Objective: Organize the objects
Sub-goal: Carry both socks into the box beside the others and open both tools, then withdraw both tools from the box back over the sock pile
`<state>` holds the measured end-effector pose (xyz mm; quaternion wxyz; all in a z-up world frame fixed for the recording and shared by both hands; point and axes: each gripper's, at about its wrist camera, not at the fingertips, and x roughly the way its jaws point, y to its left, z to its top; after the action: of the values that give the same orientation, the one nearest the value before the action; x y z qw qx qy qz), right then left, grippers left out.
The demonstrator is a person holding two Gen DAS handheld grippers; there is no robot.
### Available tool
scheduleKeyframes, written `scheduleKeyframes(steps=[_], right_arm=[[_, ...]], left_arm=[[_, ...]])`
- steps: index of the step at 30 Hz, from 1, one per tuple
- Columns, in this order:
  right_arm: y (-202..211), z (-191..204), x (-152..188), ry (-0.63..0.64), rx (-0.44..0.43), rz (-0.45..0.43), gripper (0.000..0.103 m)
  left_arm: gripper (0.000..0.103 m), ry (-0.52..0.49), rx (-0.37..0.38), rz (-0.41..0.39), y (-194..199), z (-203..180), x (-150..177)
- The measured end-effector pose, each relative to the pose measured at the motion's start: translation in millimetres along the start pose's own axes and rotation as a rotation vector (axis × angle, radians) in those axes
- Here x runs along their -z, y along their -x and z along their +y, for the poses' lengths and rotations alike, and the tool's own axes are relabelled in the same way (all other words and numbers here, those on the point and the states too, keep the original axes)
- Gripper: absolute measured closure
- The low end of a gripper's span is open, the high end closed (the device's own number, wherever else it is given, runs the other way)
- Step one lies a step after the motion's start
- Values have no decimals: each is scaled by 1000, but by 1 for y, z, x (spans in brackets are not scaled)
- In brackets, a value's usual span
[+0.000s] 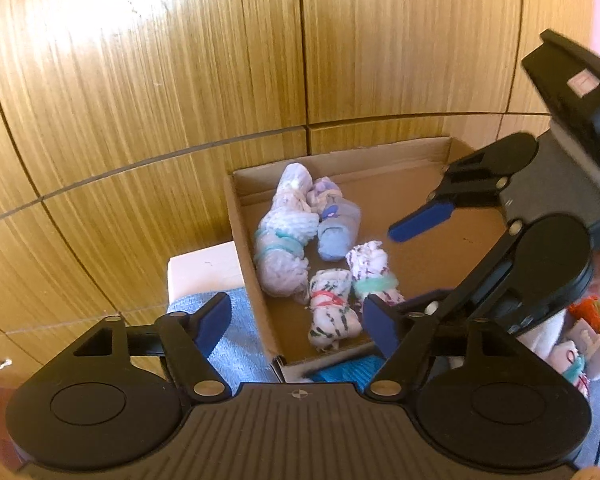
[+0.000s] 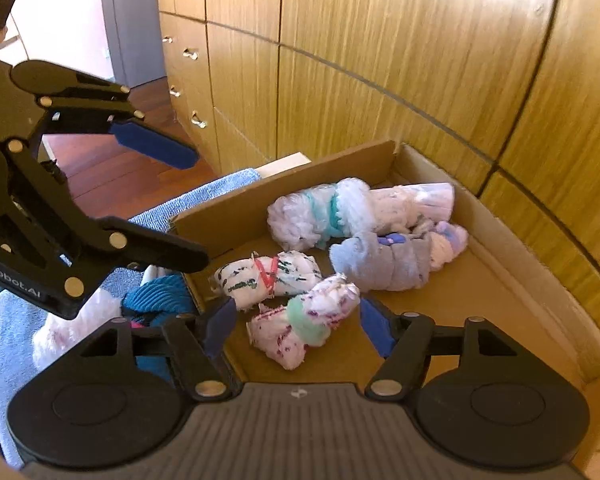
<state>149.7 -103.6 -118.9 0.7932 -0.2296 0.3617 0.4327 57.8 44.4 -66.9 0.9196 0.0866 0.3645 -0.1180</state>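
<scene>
Both claws spread empty over the cardboard box (image 2: 292, 176); right gripper (image 2: 296, 330) probably just freed the green-banded sock roll (image 2: 304, 320), so lift straight up.

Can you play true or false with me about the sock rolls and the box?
1. Four sock rolls lie in the cardboard box. True.
2. The roll with the red band sits outside the box. False: it lies inside, on the box floor.
3. Both the left gripper and the right gripper are open and hold nothing. True.
4. The box stands against a brick wall. False: wooden cabinet doors are behind it.
5. The roll with the mint green band lies nearest the right gripper's fingers. True.
</scene>
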Motion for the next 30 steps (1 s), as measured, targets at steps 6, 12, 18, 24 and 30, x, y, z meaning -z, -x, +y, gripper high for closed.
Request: scheduleKeyframes(steps=[6,12,18,24,30], right_arm=[[52,9,8,-37,62,-77,31],[121,27,46,-110,144,-196,21],[168,44,121,-225,265,-254,18],[160,44,182,-341,360,-221,21],[147,40,199,-421,391,-215,27]], left_arm=[[18,18,9,-39,34,-4,14],[14,58,14,-71,67,-11,42],[15,73,-6,-102,74,-24,80],[19,147,24,-166,67,-27,108],[19,147,16,-176,54,-24,114]])
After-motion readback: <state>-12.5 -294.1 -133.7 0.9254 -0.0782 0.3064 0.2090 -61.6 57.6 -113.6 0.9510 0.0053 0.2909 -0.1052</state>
